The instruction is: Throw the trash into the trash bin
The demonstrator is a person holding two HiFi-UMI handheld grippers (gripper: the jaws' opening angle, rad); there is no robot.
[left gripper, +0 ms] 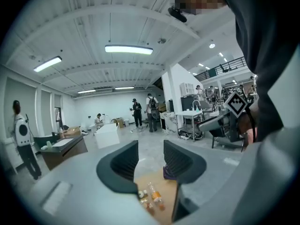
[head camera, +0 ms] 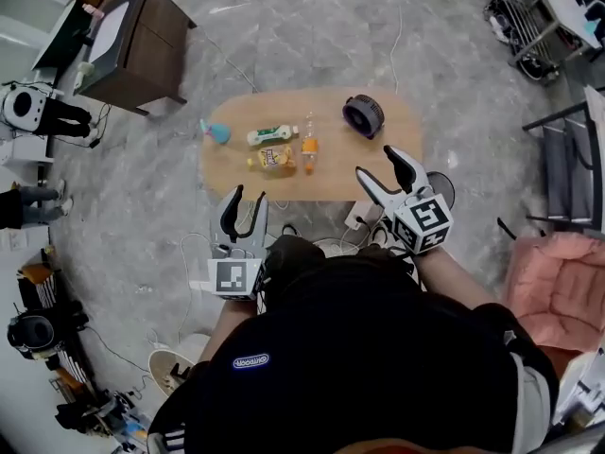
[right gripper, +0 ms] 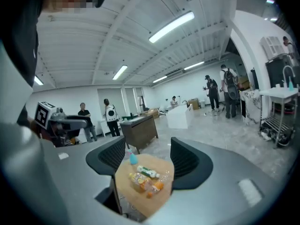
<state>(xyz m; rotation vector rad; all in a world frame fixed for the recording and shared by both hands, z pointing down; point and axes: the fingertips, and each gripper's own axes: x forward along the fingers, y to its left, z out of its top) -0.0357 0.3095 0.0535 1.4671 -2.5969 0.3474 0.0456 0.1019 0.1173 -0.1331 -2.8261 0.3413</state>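
The left hand-held gripper (head camera: pixel 248 199) and the right hand-held gripper (head camera: pixel 378 163) both gape open, empty. On the oval wooden counter (head camera: pixel 236 173), a yellow snack packet (head camera: pixel 274 160) and an orange plastic bottle (head camera: pixel 309 145) lie left of the dark round trash bin (head camera: pixel 363 115).

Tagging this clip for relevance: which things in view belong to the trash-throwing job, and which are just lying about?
Job: dark round bin, orange bottle, yellow snack bag, green-and-white bottle, teal item, wooden table, left tongs and right tongs, both open and empty.
Lying about: brown desk, pink cushion, metal rack.
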